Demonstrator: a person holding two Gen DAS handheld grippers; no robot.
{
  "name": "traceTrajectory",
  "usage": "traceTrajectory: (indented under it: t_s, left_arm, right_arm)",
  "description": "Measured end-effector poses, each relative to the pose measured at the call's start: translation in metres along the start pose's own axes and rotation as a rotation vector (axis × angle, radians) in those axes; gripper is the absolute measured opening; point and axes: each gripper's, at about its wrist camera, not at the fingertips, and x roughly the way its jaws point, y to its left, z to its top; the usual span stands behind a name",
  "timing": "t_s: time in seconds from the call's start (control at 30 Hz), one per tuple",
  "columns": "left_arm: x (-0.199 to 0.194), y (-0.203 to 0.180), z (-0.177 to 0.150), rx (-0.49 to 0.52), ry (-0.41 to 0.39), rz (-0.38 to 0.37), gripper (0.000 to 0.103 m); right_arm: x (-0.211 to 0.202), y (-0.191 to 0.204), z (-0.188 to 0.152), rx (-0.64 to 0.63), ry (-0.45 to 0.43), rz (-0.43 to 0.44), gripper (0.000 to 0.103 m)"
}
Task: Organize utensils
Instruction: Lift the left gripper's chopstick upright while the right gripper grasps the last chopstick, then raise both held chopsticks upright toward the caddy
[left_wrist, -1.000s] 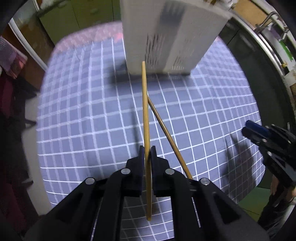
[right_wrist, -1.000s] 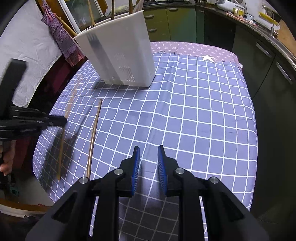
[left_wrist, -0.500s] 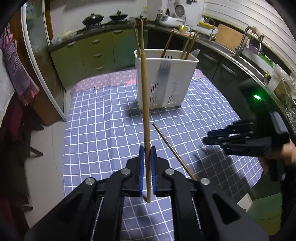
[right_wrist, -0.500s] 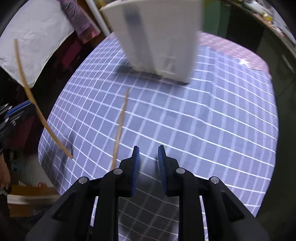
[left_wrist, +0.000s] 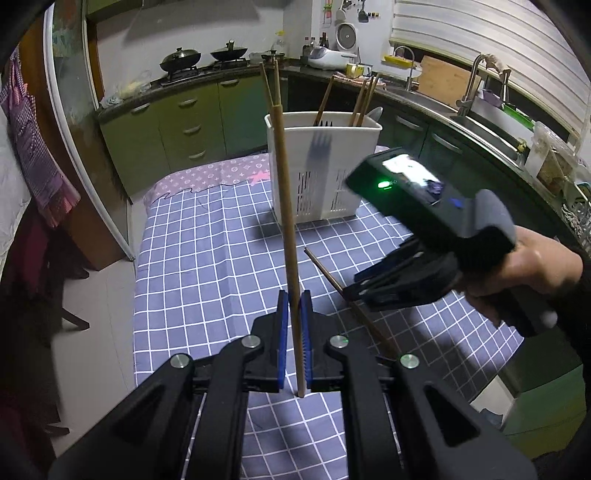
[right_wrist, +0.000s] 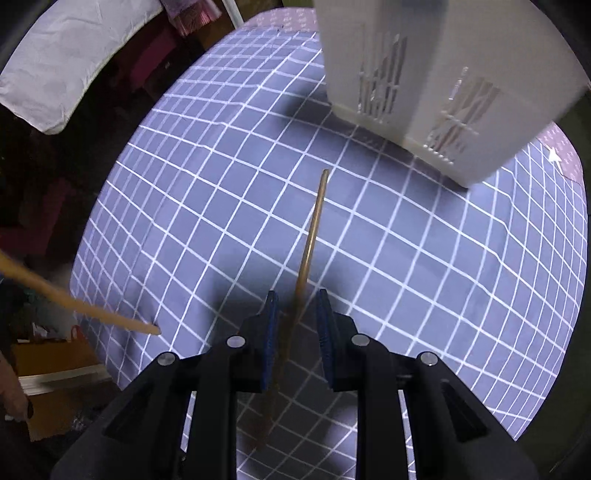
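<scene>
My left gripper (left_wrist: 291, 306) is shut on a light wooden chopstick (left_wrist: 286, 206) and holds it upright above the table; its lower end also shows in the right wrist view (right_wrist: 77, 302). A second, darker chopstick (right_wrist: 308, 243) lies on the blue checked tablecloth (right_wrist: 406, 240). My right gripper (right_wrist: 295, 306) is open and low over it, one finger on each side of the stick. It also shows in the left wrist view (left_wrist: 349, 291). A white slotted utensil holder (left_wrist: 325, 170) with several chopsticks and a fork stands at the table's far end.
Green kitchen cabinets (left_wrist: 177, 125) and a counter with a sink (left_wrist: 480, 122) run behind and to the right of the table. A purple patterned cloth (left_wrist: 214, 173) covers the table's far edge. A chair (left_wrist: 48, 266) stands at the left.
My right gripper has come down and forward until its fingers straddle the lying chopstick. My left gripper has lifted and tilted its chopstick more upright.
</scene>
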Motion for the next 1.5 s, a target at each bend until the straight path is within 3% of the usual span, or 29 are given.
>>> traceTrajectory:
  t_s: [0.3,0.47,0.7,0.93,1.17,1.3,1.5]
  left_arm:
    - [-0.001,-0.002,-0.001,0.021,-0.006,-0.008,0.007]
    - [-0.001,-0.004,-0.002,0.036,-0.008,-0.008,0.007]
    - [-0.002,-0.004,-0.003,0.036,-0.012,-0.011,0.007]
    - [-0.004,-0.004,-0.004,0.04,-0.018,-0.011,0.007]
    - [-0.005,0.0,-0.006,0.037,-0.024,-0.016,0.007]
    - [-0.007,-0.001,-0.008,0.039,-0.029,-0.017,0.007]
    - [-0.009,-0.002,-0.009,0.035,-0.034,-0.02,0.007]
  right_arm:
    - [0.022,0.009,0.017,-0.008,0.061,-0.057,0.02]
    - [0.029,0.015,0.027,-0.002,0.074,-0.086,0.009]
    - [0.023,0.003,0.029,0.042,0.039,-0.04,0.007]
    - [-0.053,0.006,0.003,0.024,-0.198,0.008,0.007]
    - [-0.12,0.0,-0.068,0.048,-0.445,0.02,0.007]
    - [-0.129,-0.006,-0.094,0.069,-0.494,0.023,0.007]
    - [-0.132,-0.007,-0.104,0.076,-0.508,0.041,0.007]
